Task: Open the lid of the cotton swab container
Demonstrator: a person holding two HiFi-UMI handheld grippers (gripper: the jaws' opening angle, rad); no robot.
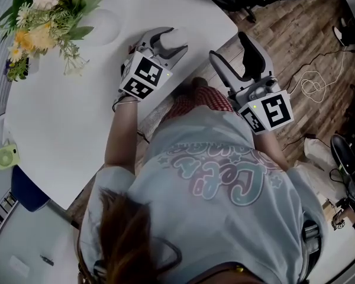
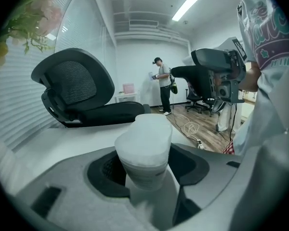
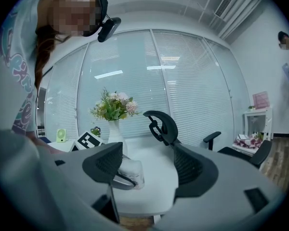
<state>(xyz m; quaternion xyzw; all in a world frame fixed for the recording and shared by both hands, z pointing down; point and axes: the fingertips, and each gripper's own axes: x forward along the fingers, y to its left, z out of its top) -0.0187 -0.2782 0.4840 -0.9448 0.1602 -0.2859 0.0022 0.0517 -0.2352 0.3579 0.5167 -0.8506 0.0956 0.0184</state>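
The cotton swab container [image 1: 178,40] is a small white, frosted tub with its lid on, standing upright on the white table [image 1: 65,129] near the far edge. My left gripper [image 1: 168,35] reaches around it. In the left gripper view the container [image 2: 143,150] stands between the two dark pads; the left pad is at its side and the right pad stands a sliver apart. My right gripper [image 1: 229,49] hovers open beyond the table's right edge with nothing between its jaws. In the right gripper view [image 3: 147,170] the container [image 3: 131,173] shows to the left, inside the other gripper.
A vase of flowers [image 1: 41,22] stands at the table's far left and a small green object [image 1: 6,156] lies beside its left edge. A black office chair [image 2: 77,95] is behind the table. Cables [image 1: 313,84] lie on the wooden floor at right. A person [image 2: 161,83] stands far off.
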